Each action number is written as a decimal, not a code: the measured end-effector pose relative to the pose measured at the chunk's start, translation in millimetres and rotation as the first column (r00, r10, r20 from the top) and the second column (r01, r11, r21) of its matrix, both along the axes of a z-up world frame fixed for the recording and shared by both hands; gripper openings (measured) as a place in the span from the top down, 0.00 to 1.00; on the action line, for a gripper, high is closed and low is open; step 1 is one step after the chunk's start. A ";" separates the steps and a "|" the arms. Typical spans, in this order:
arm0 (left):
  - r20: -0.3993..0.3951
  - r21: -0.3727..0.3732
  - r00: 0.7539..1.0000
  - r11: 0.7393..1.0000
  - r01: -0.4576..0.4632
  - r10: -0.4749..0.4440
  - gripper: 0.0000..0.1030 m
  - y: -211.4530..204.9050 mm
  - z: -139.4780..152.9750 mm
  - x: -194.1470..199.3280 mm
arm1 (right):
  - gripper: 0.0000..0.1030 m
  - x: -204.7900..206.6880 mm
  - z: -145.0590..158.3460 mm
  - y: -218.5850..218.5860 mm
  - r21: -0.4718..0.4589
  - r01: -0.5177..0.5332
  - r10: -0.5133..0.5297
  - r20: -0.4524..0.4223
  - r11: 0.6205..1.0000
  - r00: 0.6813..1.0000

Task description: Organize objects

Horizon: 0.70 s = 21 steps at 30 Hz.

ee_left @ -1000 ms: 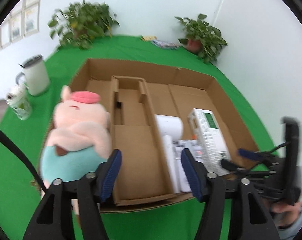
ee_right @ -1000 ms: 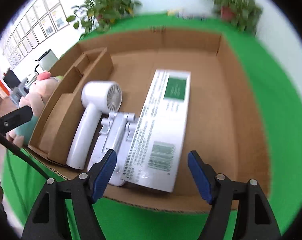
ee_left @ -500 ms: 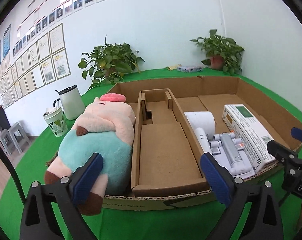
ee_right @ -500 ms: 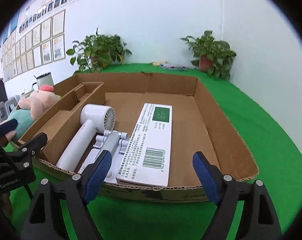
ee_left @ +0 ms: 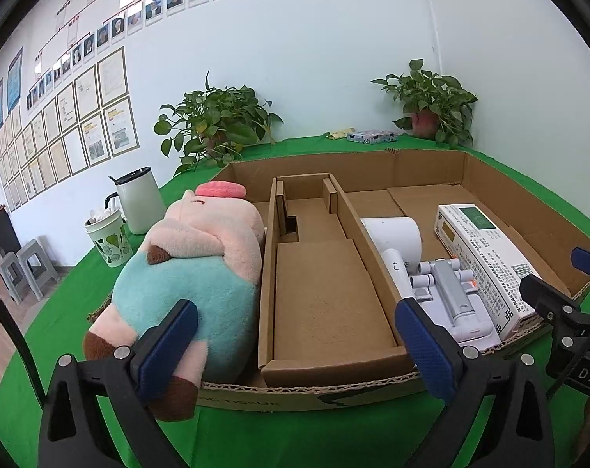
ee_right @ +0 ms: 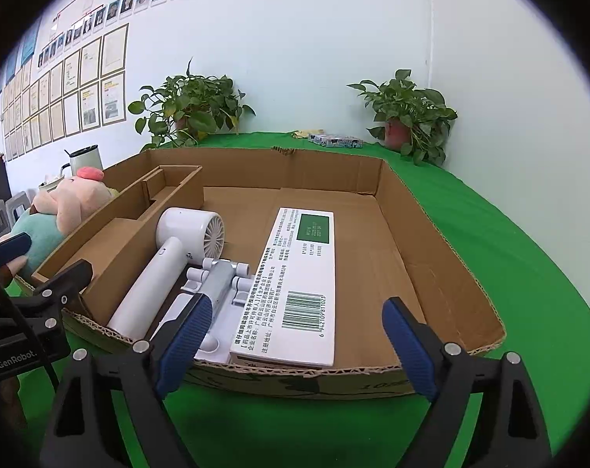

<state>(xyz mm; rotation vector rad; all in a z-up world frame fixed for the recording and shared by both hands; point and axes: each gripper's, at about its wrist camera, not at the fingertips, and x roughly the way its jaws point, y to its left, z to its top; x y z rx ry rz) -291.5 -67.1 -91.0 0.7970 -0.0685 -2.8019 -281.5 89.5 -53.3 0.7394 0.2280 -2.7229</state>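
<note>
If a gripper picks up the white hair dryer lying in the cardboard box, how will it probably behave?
The hair dryer looks like hard, smooth plastic, so it should stay stiff but might slip between the pads. Its round head is bulkier than the handle, so held by the handle it would probably tip head-down. Lying between the cardboard divider and the folding stand, it seems unlikely to roll.

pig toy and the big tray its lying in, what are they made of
Pig toy: soft plush fabric, matte and fuzzy, judging by the fluffy nap and rounded stuffed shape. Tray: plain brown corrugated cardboard, unfinished; the wavy fluting shows along its cut front edge.
</note>
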 end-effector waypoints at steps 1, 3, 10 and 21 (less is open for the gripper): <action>0.000 -0.001 1.000 1.000 0.000 0.000 0.01 0.0 0.1 0.0 | 0.14 0.0 0.0 0.1 0.000 0.000 0.000 0.000 1.000 1.000; 0.000 -0.002 1.000 1.000 -0.001 0.001 0.01 1.2 0.4 0.5 | 0.14 0.0 0.0 0.5 -0.002 -0.001 0.001 0.000 1.000 1.000; 0.000 -0.001 1.000 1.000 0.000 0.000 0.01 1.7 0.1 0.7 | 0.13 0.1 0.0 0.9 -0.004 -0.002 0.002 0.001 1.000 1.000; 0.000 -0.002 1.000 1.000 0.000 0.000 0.01 1.3 0.8 0.8 | 0.13 0.8 0.0 1.7 -0.010 -0.009 0.009 0.002 1.000 1.000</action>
